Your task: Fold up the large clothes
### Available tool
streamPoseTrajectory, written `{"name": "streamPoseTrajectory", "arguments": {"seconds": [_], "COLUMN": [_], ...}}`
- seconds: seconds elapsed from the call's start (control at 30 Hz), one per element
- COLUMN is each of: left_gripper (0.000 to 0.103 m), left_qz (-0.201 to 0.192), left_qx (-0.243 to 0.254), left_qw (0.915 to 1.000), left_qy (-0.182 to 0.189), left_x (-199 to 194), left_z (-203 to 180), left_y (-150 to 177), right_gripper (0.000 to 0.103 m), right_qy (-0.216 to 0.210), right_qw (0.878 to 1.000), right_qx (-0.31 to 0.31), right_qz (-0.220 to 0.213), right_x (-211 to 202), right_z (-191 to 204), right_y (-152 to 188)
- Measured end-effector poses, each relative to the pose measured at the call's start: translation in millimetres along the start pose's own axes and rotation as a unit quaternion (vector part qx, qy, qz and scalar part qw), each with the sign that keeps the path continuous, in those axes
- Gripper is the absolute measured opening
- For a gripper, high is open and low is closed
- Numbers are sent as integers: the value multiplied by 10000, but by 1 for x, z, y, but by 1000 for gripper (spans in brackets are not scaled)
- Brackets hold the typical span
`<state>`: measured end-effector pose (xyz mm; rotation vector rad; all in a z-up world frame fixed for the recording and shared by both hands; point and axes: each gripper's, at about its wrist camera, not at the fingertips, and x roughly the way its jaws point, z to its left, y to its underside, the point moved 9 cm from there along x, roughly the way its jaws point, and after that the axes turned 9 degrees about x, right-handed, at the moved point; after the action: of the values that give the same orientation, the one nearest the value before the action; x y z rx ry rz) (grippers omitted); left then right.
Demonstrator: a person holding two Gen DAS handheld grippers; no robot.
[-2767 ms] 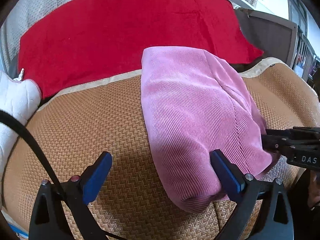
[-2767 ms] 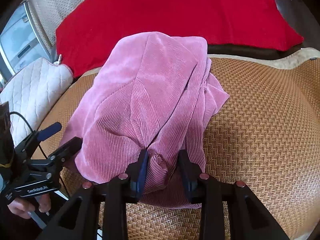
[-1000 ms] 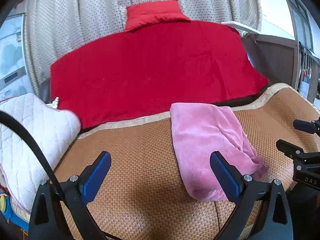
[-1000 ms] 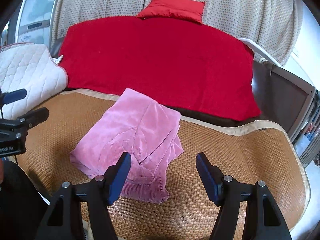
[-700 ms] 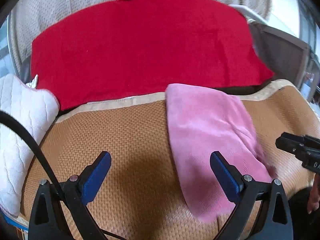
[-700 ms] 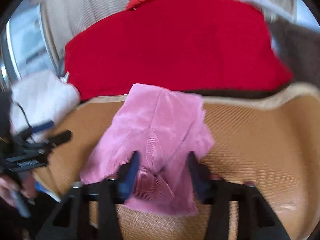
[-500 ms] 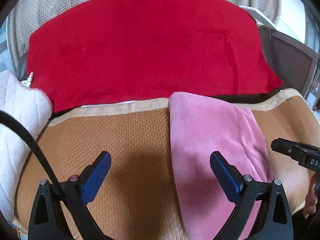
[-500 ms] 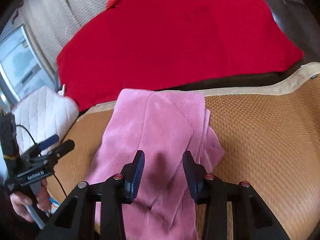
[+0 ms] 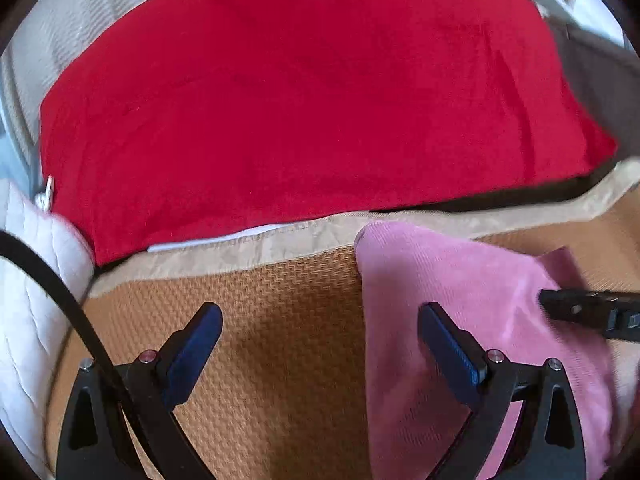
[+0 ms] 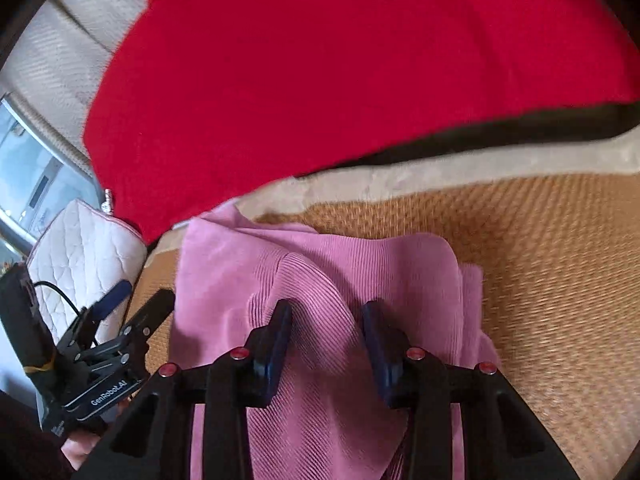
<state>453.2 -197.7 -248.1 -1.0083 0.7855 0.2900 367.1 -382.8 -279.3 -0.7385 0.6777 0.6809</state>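
Note:
A folded pink corduroy garment (image 9: 476,320) lies on a woven tan mat (image 9: 280,320); it also shows in the right wrist view (image 10: 340,280). My left gripper (image 9: 320,344) is open wide and empty, its right finger over the garment's left edge. My right gripper (image 10: 326,336) is low over the garment, its jaws partly open with a raised ridge of pink cloth between the blue pads; they do not pinch it. The right gripper's tip (image 9: 592,312) shows at the right in the left wrist view. The left gripper (image 10: 116,320) shows at the left in the right wrist view.
A red blanket (image 9: 300,100) covers the surface behind the mat, also in the right wrist view (image 10: 340,60). A white quilted cushion (image 9: 28,300) lies at the left (image 10: 80,256). The mat's beige border (image 10: 440,176) runs behind the garment.
Both grippers moved forward and down toward the garment. The right gripper's jaws narrowed from wide open and now straddle a ridge of the pink cloth. The left gripper stayed open.

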Motion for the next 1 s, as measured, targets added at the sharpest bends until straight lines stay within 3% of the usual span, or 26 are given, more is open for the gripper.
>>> {"name": "streamPoseTrajectory", "arguments": {"seconds": [0.2,0.33,0.4,0.47,0.6,0.7,0.8,1.0], "left_gripper": [101,100,100,100,100,100,100,100], "left_qz": [453,481,489,478,417,325,362,721], "left_qx": [389,346,330,251,-73,-290,-538,-870], "left_qw": [9982,9981,9982,9984,9938,9833,9648,9325], "left_qy": [-68,-138,-106,174,1032,1767,2548,3430], "left_x": [33,19,7,-7,-39,-60,-70,-58], "left_z": [-15,-9,-5,-2,1,-2,-8,-25], "left_y": [13,15,19,26,48,63,75,86], "right_gripper": [39,39,46,59,71,71,71,71], "right_qy": [-134,-337,-503,-535,-648,-791,-861,-1001], "right_qw": [9990,9980,9977,9979,9975,9963,9950,9865], "right_qx": [353,501,443,354,247,341,491,1149], "right_qz": [235,191,118,47,-143,-17,124,604], "right_x": [12,2,-13,-33,-68,-81,-83,-68], "right_z": [-9,-13,-9,-8,-15,-25,-37,-63], "right_y": [-5,-2,0,4,15,29,41,65]}}
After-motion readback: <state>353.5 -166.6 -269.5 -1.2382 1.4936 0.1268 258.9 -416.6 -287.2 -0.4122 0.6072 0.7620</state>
